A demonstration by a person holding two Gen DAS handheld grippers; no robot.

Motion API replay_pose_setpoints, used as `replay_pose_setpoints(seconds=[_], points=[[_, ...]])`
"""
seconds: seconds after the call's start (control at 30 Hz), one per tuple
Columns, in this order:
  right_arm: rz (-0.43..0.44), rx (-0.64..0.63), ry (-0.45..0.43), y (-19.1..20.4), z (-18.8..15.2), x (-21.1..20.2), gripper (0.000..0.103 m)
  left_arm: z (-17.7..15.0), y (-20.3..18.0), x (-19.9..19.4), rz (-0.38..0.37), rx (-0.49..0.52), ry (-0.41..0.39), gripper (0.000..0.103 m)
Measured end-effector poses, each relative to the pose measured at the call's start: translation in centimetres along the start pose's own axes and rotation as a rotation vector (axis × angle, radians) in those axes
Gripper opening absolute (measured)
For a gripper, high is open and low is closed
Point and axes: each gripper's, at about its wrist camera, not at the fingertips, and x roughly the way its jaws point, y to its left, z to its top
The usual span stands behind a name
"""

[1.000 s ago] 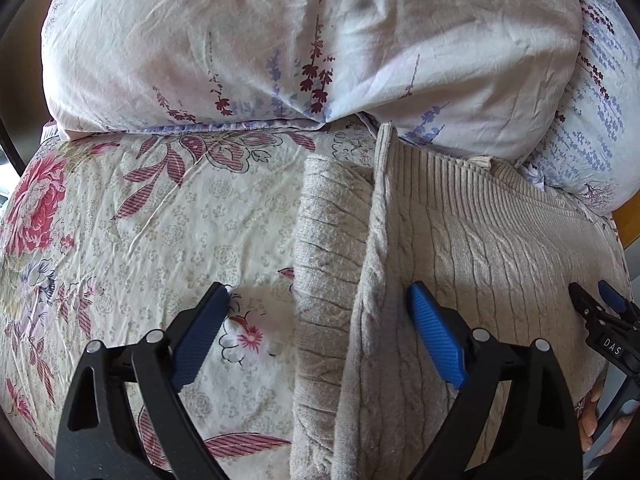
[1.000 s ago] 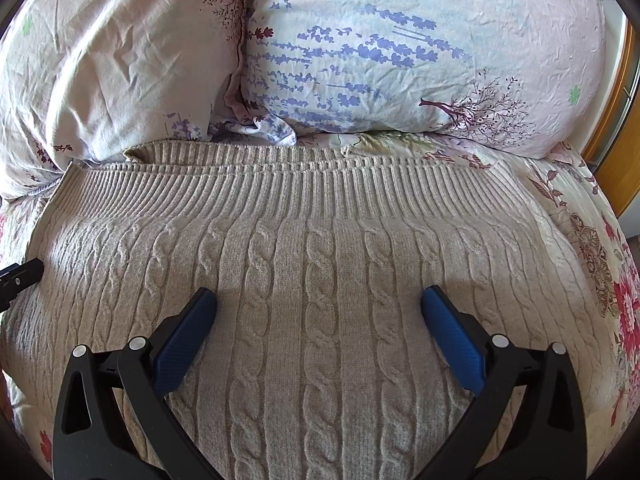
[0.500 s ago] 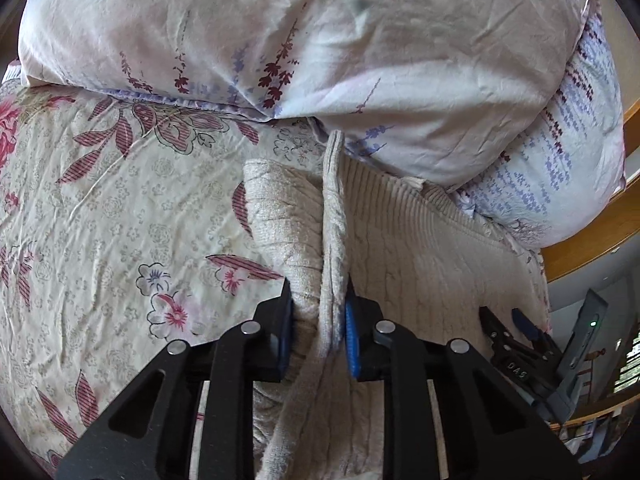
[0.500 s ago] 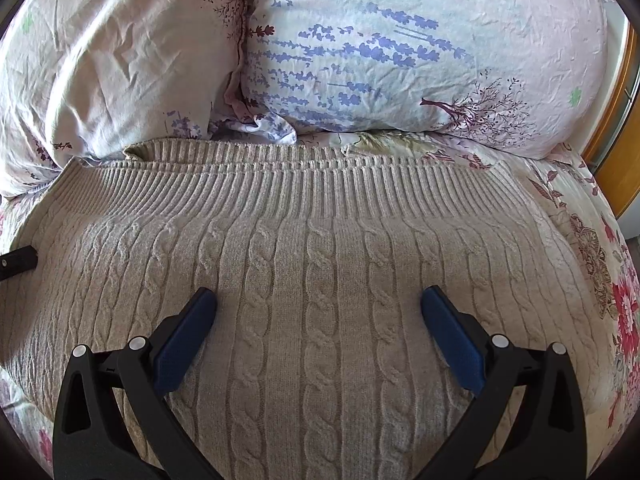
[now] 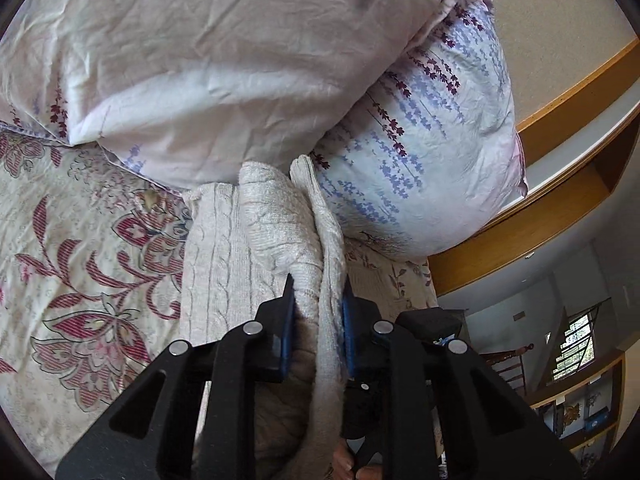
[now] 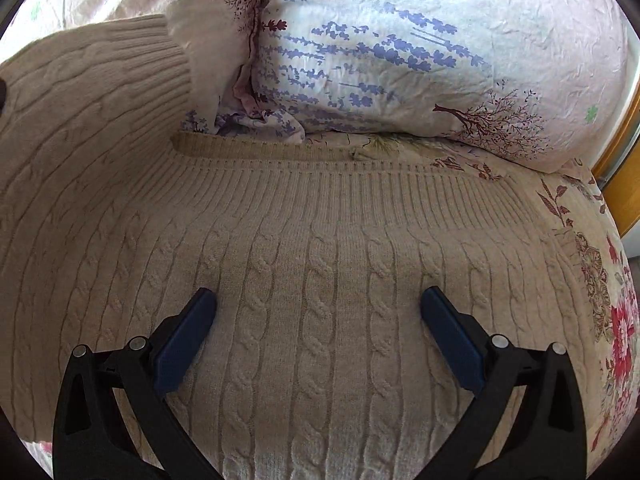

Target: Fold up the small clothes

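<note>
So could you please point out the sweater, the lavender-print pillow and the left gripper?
sweater (image 6: pixel 320 260): right wrist view, flat cable-knit panel.
lavender-print pillow (image 6: pixel 440 48): right wrist view, its printed front.
left gripper (image 5: pixel 318 320): left wrist view, between the jaws.

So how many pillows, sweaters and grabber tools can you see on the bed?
Pillows: 2, a pale pink one and one with purple flowers.
Sweaters: 1, the beige cable-knit sweater.
Grabber tools: 2, the left gripper pinching the sweater's edge, and the right gripper open over it.
Total: 5.
</note>
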Motion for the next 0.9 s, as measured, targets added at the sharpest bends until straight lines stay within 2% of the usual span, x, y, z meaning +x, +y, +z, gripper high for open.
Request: replay_pose_setpoints(seconds=[0.07,0.2,0.27,0.4,0.67,0.8,0.9], points=[[-0.012,-0.005,0.008,-1.0,0.2,-0.9,0.102,-0.4,-0.8,0.8,-0.011,-0.011,0.011,0.019],[-0.124,0.024,-0.078,-5.2,-0.6,-4.0,0.102,-0.9,-2.7,2.3,-0.044,-0.001,0.026,0.019],[-0.145,0.073,-0.118,-8.1,-1.5,-5.4,0.102,-1.2,-4.0,3.4,-0.062,0.014,0.036,0.019],[-0.112,0.165,-0.199,-13.1,-3.5,-7.0,0.102,-2.1,-6.0,6.6,-0.096,0.017,0.079,0.019],[-0.141,0.42,-0.322,-21.4,-7.0,-7.8,0.102,-4.6,-10.5,12.8,-0.159,0.043,0.162,0.018],[-0.138,0.504,-0.315,-23.3,-7.9,-7.8,0.102,-6.5,-12.6,16.6,-0.16,0.064,0.21,0.018],[-0.15,0.552,-0.308,-24.4,-8.3,-7.6,0.102,-8.1,-12.4,19.5,-0.152,0.042,0.268,0.019]])
